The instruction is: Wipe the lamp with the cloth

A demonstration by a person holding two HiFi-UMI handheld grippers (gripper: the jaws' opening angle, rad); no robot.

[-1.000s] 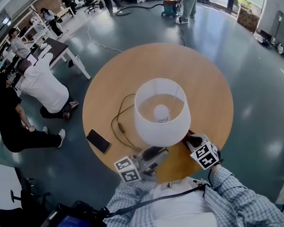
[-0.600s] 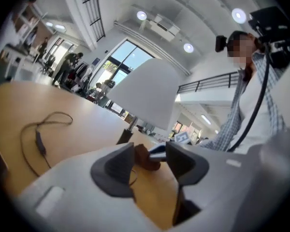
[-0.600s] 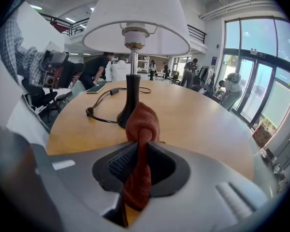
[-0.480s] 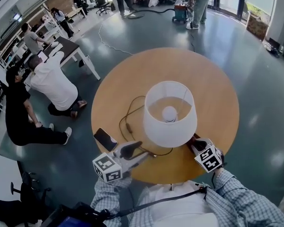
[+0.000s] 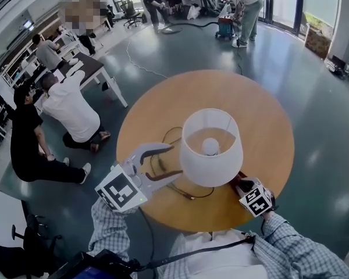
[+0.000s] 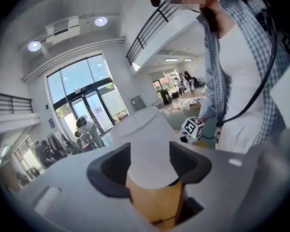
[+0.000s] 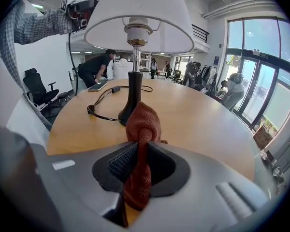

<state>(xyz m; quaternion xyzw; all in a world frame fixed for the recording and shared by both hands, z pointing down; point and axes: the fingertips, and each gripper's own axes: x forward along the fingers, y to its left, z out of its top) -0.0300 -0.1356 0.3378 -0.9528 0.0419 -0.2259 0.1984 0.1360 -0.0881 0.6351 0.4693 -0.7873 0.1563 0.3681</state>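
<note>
We held the red cloth [image 7: 141, 129] pinched in our right gripper [image 7: 144, 161] near the lamp [image 7: 133, 81] on the table [image 5: 262, 127], ready to wipe, while our left gripper [image 5: 173, 160], jaws just opened wide and gripping nothing, faced the shade [image 5: 212, 168], likely to steady it.

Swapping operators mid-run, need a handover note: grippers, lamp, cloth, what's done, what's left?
Left gripper: jaws have just been opening, now wide, gripping nothing; lampshade right ahead.
Right gripper: shut on the red cloth, low by the lamp base.
Lamp upright on the round table.
Done: cloth in hand. Left: wipe the lamp; no wiping shows yet.
</note>
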